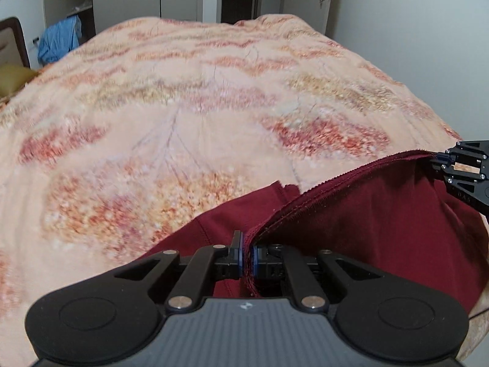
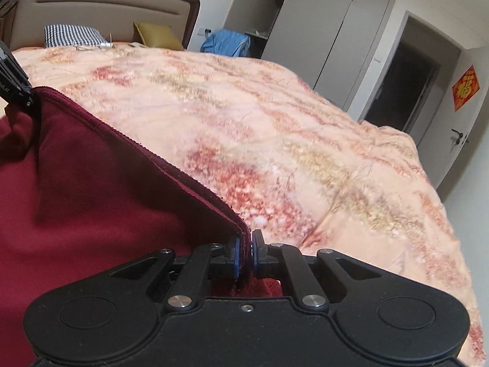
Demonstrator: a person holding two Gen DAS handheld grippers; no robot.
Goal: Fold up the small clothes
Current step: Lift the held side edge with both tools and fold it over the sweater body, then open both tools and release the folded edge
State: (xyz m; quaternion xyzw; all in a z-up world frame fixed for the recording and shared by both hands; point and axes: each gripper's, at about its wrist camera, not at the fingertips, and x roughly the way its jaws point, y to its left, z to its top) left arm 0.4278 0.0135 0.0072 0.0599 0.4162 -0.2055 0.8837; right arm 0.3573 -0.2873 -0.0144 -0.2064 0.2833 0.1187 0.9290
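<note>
A dark red garment [image 1: 366,223] lies on a bed with a peach floral cover [image 1: 183,107]. My left gripper [image 1: 247,257] is shut on one end of the garment's stitched hem. My right gripper [image 2: 245,253] is shut on the other end of the same hem, and it also shows at the right edge of the left wrist view [image 1: 437,160]. The hem [image 2: 137,150] is stretched taut between the two grippers and lifted off the cover. The rest of the garment [image 2: 76,214] hangs down and drapes below. The left gripper shows at the left edge of the right wrist view [image 2: 18,91].
The bed cover [image 2: 305,153] stretches far ahead. A headboard [image 2: 107,9], a striped pillow [image 2: 71,35] and a yellow cushion [image 2: 157,35] are at the bed's head. A blue cloth [image 1: 59,41] hangs by wardrobes [image 2: 321,30]. A dark doorway [image 2: 406,91] is beyond the bed.
</note>
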